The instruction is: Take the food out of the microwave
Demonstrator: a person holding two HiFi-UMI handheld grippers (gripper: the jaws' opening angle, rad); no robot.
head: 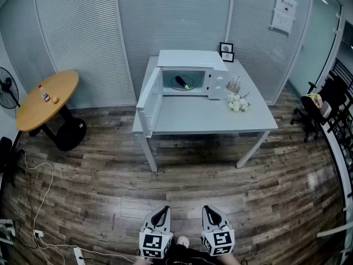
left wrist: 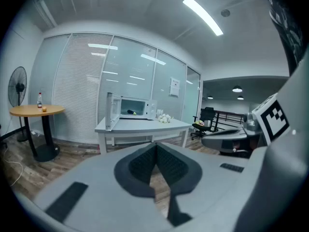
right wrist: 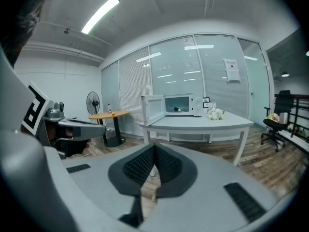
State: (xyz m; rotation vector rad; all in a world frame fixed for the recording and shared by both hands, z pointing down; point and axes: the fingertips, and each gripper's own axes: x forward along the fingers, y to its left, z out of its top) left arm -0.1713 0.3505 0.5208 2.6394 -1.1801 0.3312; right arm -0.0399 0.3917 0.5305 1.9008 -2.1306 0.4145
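Two grippers are held low and close to the person's body, far from the work. The left gripper [head: 163, 208] and the right gripper [head: 208, 207] sit side by side above the wooden floor [head: 182, 181] and point a little downward. I judge this to be a waiting posture, because the approach to the white table [head: 220, 120] is not yet made. Each claw has its jaws pressed together with nothing between them; in each gripper view only a thin slit of floor shows below the pads. The microwave [head: 190, 73] stands on the far part of the table, and its door [head: 150, 101] is swung wide to the left. I think it stands like this so that the opening is free for a reach from the near side. The food [head: 181, 83] lies flat on the bottom of the microwave chamber, about in the middle. It is a dark, long thing with a small yellow-green end, and I cannot tell what kind of food it is. Its long axis runs on a slant from far left to near right, and the green end points near and right, toward the opening. To the right of the microwave some white flowers [head: 236, 104] lie on the table, apart from the door's side. In my judgement a gripper must first open, then go in level and close across the narrow width of the food.
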